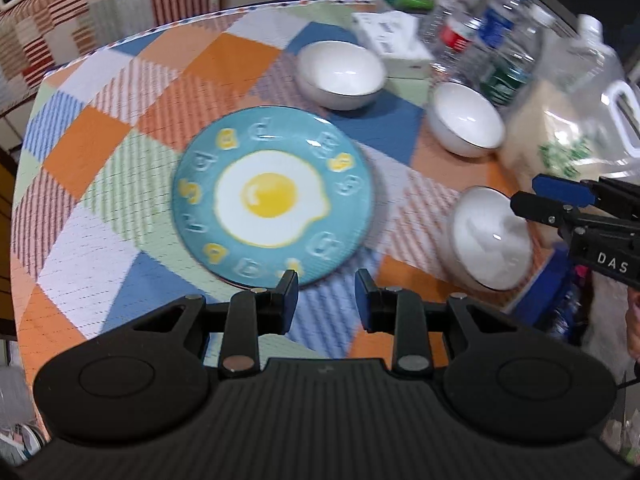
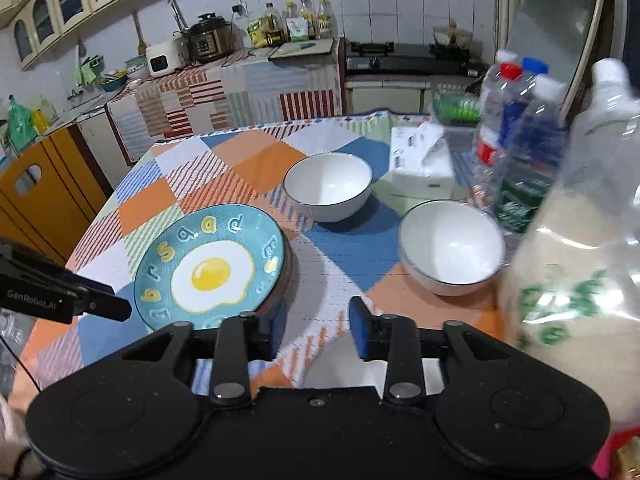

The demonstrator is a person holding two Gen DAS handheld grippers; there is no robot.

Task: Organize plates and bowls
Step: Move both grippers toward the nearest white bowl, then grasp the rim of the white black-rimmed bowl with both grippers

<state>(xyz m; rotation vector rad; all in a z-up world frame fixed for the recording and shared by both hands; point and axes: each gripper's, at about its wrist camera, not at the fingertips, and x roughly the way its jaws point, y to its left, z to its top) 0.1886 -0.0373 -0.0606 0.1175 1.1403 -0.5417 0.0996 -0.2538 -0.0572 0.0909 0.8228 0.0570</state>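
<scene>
A teal plate (image 1: 272,196) with a fried-egg print lies on the checked tablecloth; it also shows in the right wrist view (image 2: 210,268). Three white bowls stand to its right: a far bowl (image 1: 340,74) (image 2: 328,186), a middle bowl (image 1: 466,118) (image 2: 450,246) and a near bowl (image 1: 492,238), whose rim (image 2: 332,364) peeks under my right gripper. My left gripper (image 1: 326,304) is open and empty just short of the plate's near edge. My right gripper (image 2: 318,330) is open and empty above the near bowl; it shows in the left wrist view (image 1: 538,196).
Several plastic water bottles (image 2: 516,140), a large translucent jug (image 2: 576,240) and a white tissue box (image 2: 424,160) crowd the table's right side. A kitchen counter with appliances (image 2: 208,40) runs along the back wall. The table edge (image 1: 24,240) drops off at the left.
</scene>
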